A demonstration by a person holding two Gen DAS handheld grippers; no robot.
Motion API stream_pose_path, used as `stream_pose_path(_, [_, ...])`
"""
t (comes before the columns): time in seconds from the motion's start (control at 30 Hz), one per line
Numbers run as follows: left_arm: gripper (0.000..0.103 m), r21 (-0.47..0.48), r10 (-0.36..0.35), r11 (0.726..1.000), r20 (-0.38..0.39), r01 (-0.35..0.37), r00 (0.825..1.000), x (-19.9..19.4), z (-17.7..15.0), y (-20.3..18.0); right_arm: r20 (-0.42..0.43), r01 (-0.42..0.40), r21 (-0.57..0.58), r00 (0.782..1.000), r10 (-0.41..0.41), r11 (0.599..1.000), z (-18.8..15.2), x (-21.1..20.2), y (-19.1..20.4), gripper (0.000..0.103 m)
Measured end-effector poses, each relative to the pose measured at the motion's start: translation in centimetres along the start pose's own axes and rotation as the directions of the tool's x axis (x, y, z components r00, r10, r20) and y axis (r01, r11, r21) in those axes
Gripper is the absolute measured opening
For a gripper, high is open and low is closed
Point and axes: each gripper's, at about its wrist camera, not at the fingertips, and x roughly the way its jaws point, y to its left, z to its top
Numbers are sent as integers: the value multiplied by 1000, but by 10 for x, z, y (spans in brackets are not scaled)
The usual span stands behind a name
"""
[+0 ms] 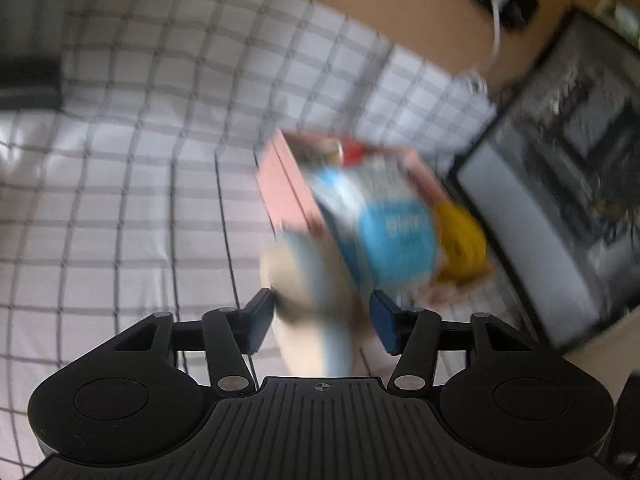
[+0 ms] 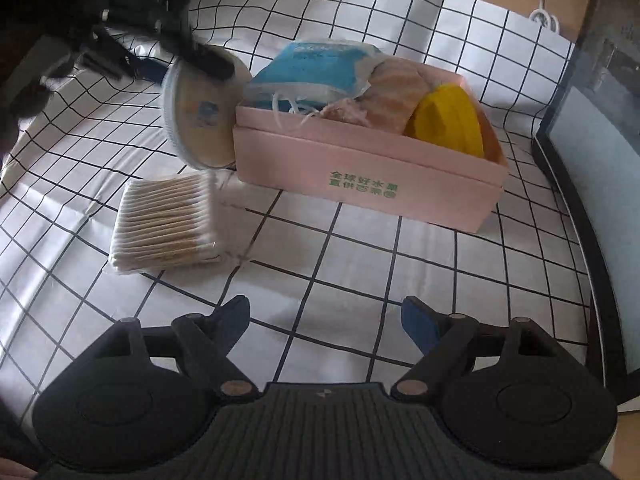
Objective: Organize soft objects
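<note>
While left fingers (image 1: 322, 322) pinching round beige puff (image 2: 200, 120), right fingers (image 2: 326, 326) spread over glossy grid cloth (image 2: 360, 272), beside pink box (image 2: 368, 172)

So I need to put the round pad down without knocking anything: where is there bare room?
Bare cloth lies between the right gripper and the pink box, right of the cotton swabs. The box is crowded: blue pack, yellow item. The left gripper holds the round pad.
</note>
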Motion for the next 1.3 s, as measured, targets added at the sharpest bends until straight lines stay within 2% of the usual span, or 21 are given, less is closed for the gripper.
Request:
stream_pose_path(0.07, [53, 23, 1, 1000, -54, 0, 999, 11, -7, -5, -1, 0, -9, 1000, 0, 1000, 0, 2, 2, 83])
stream_pose_path(0.13, [52, 43, 45, 998, -69, -42, 997, 23, -13, -10, -4, 0, -21, 1000, 0, 1000, 0, 3, 6, 83])
stream_pose_path(0.3, [47, 16, 118, 993, -10, -118, 993, 37, -3, -8, 8, 18, -29, 1000, -18, 999, -6, 1, 11, 87])
stream_pose_path(0.43, [46, 45, 155, 987, 17, -156, 988, 43, 5, -9, 9, 18, -12, 1000, -18, 1000, -10, -2, 10, 89])
stream_pose_path(0.6, [45, -27, 129, 991, 15, -129, 991, 40, 3, 4, -2, 2, 6, 1000, -2, 1000, -10, -1, 7, 89])
stream_pose_path(0.77, [45, -30, 140, 990, 12, -139, 990, 14, -20, 10, 4, -39, -3, 999, 39, 999, -4, 1, 14, 89])
stream_pose_path(0.87, [45, -32, 159, 987, 3, -159, 987, -10, -40, 16, 83, -50, -18, 995, 51, 999, 1, -11, 21, 89])
stream_pose_path(0.93, [45, -56, 168, 984, -3, -168, 986, -28, -56, 23, 127, -84, -29, 988, 87, 996, 7, -18, 26, 89])
stream_pose_path(1.03, [45, -112, 170, 979, -6, -169, 985, -50, -77, 34, 131, -129, -78, 982, 139, 989, 17, -14, 44, 91])
stream_pose_path(1.2, [45, -169, 181, 969, -9, -180, 983, -74, -101, 40, 109, -94, -190, 987, 116, 977, 30, 6, 81, 91])
stream_pose_path(1.3, [45, -169, 168, 971, -26, -170, 985, -83, -111, 41, 115, -46, -279, 990, 81, 959, 28, 2, 83, 91])
